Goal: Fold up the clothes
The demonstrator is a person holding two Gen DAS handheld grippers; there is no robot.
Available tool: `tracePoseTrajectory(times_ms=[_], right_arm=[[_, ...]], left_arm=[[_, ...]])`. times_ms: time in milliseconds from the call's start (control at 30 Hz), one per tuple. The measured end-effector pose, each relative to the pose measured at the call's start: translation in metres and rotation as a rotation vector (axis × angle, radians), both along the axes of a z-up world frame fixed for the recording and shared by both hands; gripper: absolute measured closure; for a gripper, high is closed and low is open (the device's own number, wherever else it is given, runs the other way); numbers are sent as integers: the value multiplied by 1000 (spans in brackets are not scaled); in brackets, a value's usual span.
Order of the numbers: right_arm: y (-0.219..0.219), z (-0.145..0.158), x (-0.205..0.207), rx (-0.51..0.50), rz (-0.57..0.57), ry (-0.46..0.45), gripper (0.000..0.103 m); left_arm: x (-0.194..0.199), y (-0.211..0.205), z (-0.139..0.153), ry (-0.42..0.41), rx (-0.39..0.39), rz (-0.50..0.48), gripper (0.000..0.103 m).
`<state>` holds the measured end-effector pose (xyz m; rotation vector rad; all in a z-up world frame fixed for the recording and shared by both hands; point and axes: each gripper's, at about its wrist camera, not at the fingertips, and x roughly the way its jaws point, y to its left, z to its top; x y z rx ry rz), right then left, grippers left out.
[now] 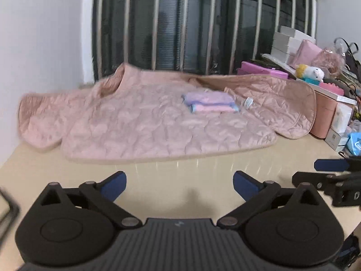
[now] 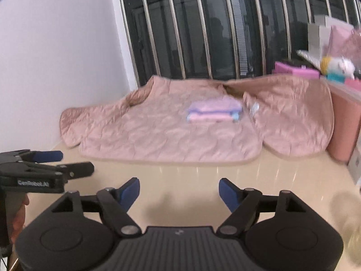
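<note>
Jaws of my left gripper [image 1: 179, 186] and right gripper [image 2: 179, 192] stood apart, empty; I judged gripping the pink jacket's [image 1: 158, 124] hem corners evenly best.

One pink quilted jacket [image 1: 144, 124] lying on table [image 1: 180, 174]; one small folded cloth stack [image 1: 209, 103] resting on it; two grippers showing; one plush toy [image 1: 310, 72] sitting at right.

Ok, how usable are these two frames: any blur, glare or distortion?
Left wrist view: pink quilted jacket mildly smeared, window bars bowed by the fisheye, streaks of glare on the table. Right wrist view: blurrier, folded cloth soft, clutter at right smeared.
</note>
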<state>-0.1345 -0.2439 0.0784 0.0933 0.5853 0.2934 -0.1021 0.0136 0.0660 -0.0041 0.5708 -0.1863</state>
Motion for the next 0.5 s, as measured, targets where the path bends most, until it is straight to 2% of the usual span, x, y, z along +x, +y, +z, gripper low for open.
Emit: tracePoseTrajectory(times_ms=[100,167,267,367,500], right_arm=[[13,-19,-8,-21,-29,14,19],[20,-30,-10,-35,-54,18,18],[29,-40,-2,-35,-93,18,16],[33,-51,13,-41,-140,24,11],[37,-63,35,-18,-134,88,11]], left_arm=[[0,9,-22,62,-22,50,0],[2,14,-32,64,-24,94,0],[8,17,-41,33,14,135,0],[13,19,-47,0,26,107,0],[26,18,-57,68,7,78,0]])
